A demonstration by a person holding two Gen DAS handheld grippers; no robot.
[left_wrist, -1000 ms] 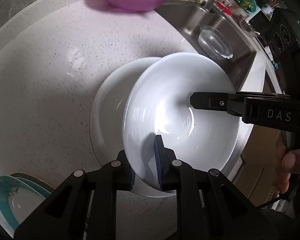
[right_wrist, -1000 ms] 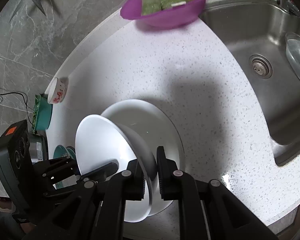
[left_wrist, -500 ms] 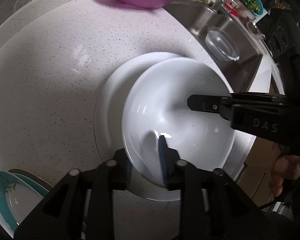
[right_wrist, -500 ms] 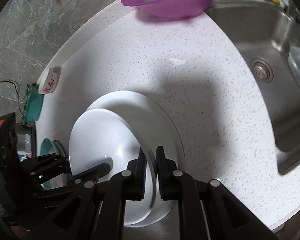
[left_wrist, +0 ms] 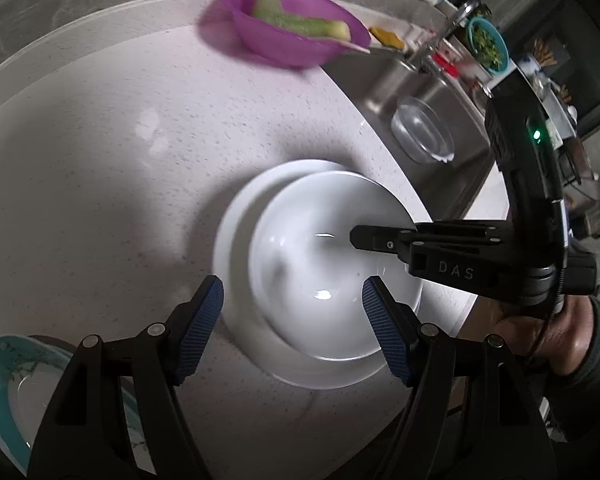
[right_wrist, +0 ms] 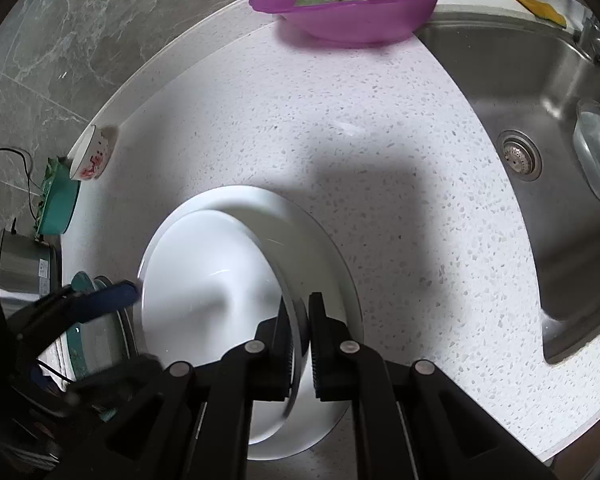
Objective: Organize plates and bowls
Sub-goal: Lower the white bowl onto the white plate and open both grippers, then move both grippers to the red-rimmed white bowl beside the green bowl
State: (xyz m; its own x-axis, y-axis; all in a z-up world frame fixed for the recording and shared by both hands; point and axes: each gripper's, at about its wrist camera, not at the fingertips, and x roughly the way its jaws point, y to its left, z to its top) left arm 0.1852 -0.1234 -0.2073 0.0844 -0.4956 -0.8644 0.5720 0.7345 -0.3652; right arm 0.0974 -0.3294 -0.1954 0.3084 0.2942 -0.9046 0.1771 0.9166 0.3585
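Note:
A white bowl sits tilted inside a larger white plate on the speckled counter. My left gripper is open, its blue pads either side of the bowl's near rim, touching nothing. My right gripper is shut on the white bowl's rim; the bowl rests in the plate. The right gripper also shows in the left wrist view, reaching in from the right. A teal-rimmed plate lies at the lower left.
A purple bowl with green vegetable pieces stands at the back of the counter. The steel sink on the right holds a clear glass bowl. A small patterned cup, a teal dish and a steel pot stand at the left.
My left gripper has let go of the bowl's rim, opened wide and drawn back. The bowl has come down into the plate, still held by my right gripper.

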